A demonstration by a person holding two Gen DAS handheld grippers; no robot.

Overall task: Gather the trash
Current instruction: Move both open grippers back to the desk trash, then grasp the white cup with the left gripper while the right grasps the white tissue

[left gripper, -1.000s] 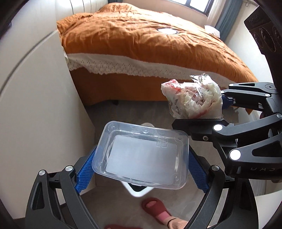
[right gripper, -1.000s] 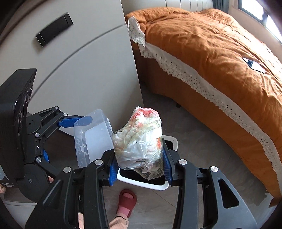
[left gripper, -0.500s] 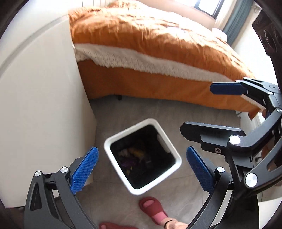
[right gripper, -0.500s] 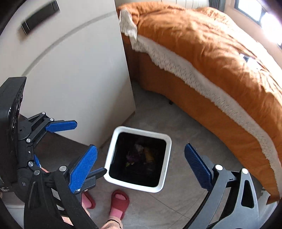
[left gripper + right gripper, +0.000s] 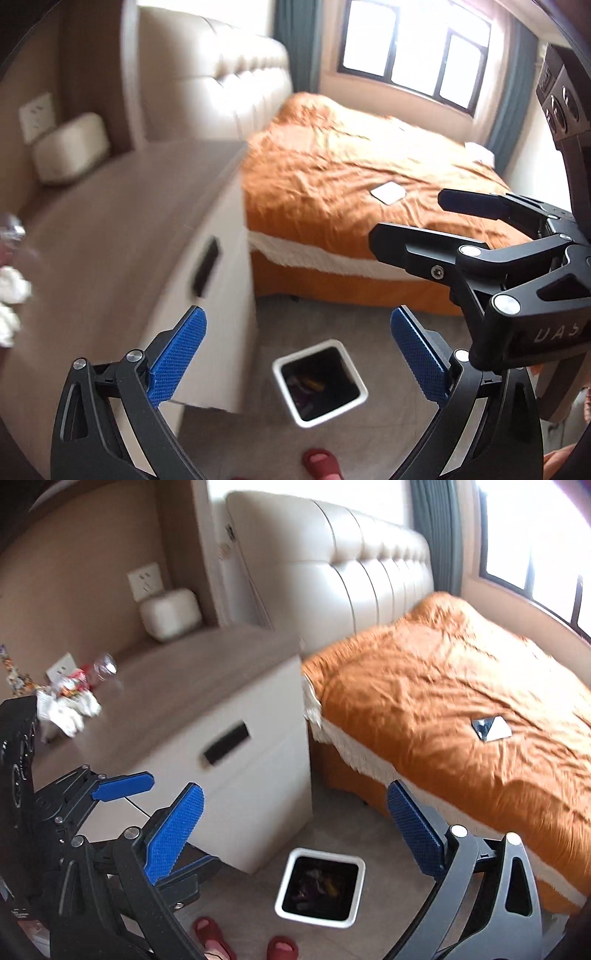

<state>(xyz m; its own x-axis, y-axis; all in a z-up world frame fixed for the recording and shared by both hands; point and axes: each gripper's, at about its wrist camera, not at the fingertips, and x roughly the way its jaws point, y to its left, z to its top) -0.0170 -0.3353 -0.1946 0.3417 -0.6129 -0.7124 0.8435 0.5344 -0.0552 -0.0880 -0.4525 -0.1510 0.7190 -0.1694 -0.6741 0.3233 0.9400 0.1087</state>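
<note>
Bedroom floor (image 5: 236,897), trash bin (image 5: 320,892), empty grippers.

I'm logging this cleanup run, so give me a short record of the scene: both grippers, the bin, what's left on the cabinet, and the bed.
left gripper: open, nothing between its pads
right gripper: open, nothing between its pads
trash bin: white, square, on the floor beside the cabinet, dark inside with some trash in it
cabinet top: pile of crumpled wrappers near its far left end; cream rounded box by the wall
bed: orange cover, a small flat object lying on it
person: red slippers by the bin
</note>
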